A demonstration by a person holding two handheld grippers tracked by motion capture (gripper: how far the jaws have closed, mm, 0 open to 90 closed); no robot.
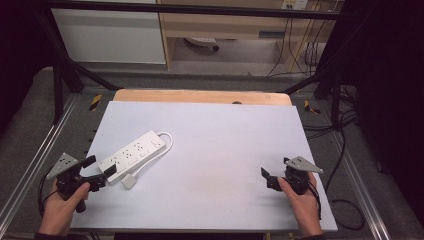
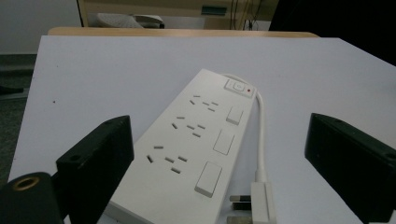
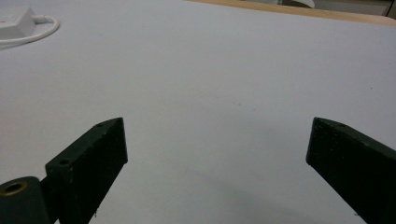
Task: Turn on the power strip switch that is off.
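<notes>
The left gripper is spread wide, gripping nothing, its jaws flanking the near end of the white power strip — which lies at ten o'clock on the table. The right gripper, at four o'clock, gapes over bare surface.

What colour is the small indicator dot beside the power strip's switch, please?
Red, clearest in the left gripper view: indicator dot on the white power strip.

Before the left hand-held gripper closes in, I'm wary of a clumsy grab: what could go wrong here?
The left hand-held gripper stands open at the near end of the power strip, whose body looks wide for the jaws, so a grip might slip. The plug and cable lie loose beside it; they could snag or drag along.
</notes>
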